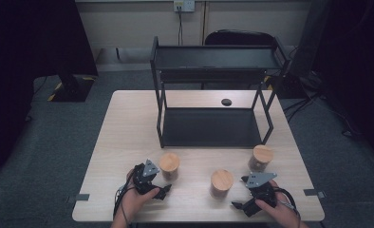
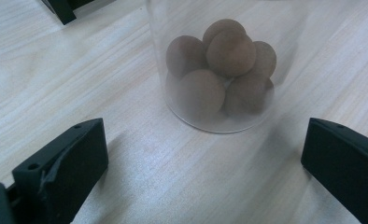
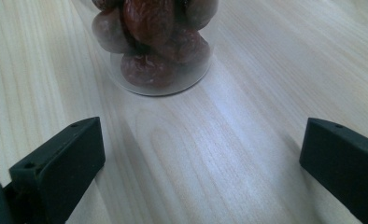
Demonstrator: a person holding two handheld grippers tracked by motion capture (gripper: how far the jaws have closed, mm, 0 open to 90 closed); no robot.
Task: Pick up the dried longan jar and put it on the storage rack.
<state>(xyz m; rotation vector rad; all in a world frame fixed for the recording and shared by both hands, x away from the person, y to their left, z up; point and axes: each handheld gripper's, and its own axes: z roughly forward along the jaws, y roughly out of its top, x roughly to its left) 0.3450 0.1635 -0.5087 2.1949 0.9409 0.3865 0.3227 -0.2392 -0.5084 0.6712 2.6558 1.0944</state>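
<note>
Wooden table [image 1: 128, 142], pale grain, with a black two-tier rack [image 1: 213, 95] at the far middle. Three clear jars with wood lids in front of the rack. Left jar [image 1: 169, 166] near the front left, holding round brown balls [image 2: 219, 70]; middle jar [image 1: 221, 183] nearer the front edge; right jar [image 1: 260, 158] just off the rack's front right foot.

Left gripper [image 1: 162, 192] low over the table at the front left, just beside the left jar, jaws spread wide with nothing between them; in the left gripper view, left jar [image 2: 219, 93] straight ahead, beyond the jaw tips, apart from both.

Right gripper [image 1: 239, 205] at the front right, near the middle jar, jaws likewise wide apart and holding nothing. In the right gripper view, jar [image 3: 159, 60] of wrinkled dark red fruit [image 3: 149, 23] ahead, clear of the tips, bare wood between the jaws. Which of the two nearer jars, hard to tell.

Small black disc [image 1: 226, 101] on the table behind the rack's lower shelf.
</note>
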